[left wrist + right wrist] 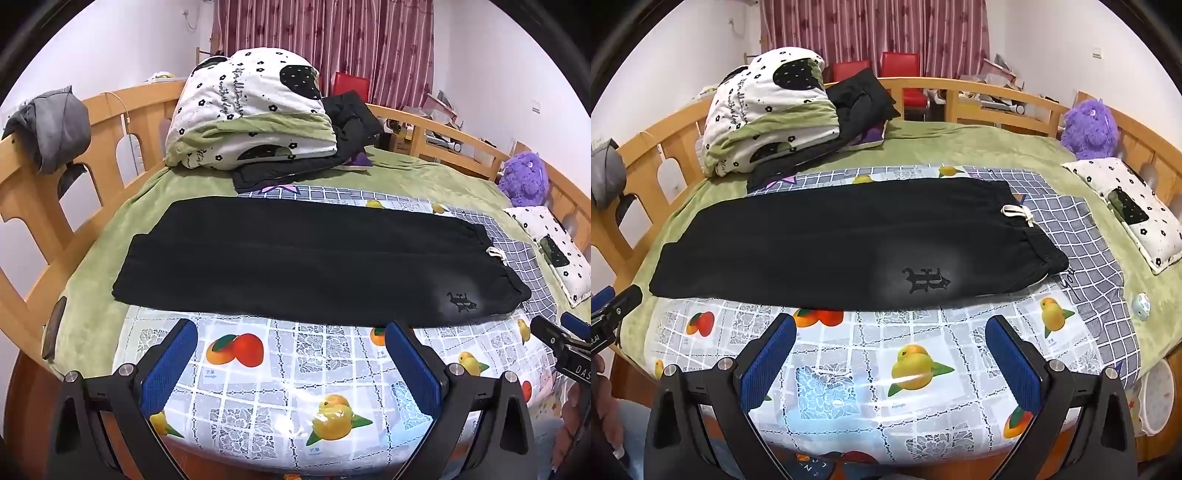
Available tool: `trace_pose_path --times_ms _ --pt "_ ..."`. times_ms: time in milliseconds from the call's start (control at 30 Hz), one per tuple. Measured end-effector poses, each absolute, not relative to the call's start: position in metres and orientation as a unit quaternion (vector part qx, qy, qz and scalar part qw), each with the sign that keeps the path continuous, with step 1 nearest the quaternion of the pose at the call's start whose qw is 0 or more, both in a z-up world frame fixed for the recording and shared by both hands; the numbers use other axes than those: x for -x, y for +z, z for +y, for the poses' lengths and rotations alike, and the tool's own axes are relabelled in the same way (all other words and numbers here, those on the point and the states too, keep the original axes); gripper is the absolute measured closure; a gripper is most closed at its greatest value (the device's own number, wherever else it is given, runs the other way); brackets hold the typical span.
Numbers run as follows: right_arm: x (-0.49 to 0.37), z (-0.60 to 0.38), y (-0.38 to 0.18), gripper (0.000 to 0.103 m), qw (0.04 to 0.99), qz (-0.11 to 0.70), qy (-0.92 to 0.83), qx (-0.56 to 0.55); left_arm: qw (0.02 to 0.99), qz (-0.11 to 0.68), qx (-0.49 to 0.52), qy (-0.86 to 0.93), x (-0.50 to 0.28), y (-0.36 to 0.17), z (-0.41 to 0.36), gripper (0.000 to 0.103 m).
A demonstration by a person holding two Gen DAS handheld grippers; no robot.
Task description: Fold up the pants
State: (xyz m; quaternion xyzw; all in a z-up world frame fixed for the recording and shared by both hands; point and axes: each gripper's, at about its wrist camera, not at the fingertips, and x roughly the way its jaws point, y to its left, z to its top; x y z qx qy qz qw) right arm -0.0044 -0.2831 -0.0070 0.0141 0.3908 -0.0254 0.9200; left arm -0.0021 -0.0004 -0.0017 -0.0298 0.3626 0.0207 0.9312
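Note:
Black pants [295, 262] lie flat across the bed on a fruit-print plastic cloth [280, 373], folded lengthwise, with the waistband and white drawstring [1019, 214] to the right and the leg ends to the left. A dark logo [925, 280] shows near the waist. My left gripper [291, 332] is open and empty, just in front of the pants' near edge. My right gripper [890, 328] is open and empty, also just short of the near edge, below the logo. The pants also show in the right wrist view [831, 247].
A folded white and green quilt [251, 114] and dark clothes [332, 147] sit at the back of the bed. A purple plush toy [1089, 125] and a small pillow [1130, 206] lie at the right. Wooden bed rails [40, 184] surround the mattress.

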Motion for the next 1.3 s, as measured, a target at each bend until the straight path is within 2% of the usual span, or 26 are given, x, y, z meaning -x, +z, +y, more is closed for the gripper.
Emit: trace_pose_path --times_ms 1300 --pt "0.0058 -0.2774 -0.0077 0.002 0.92 0.391 -0.022 -0.007 0.931 0.364 0.028 0.021 0.0065 -0.0047 0.0012 0.001"
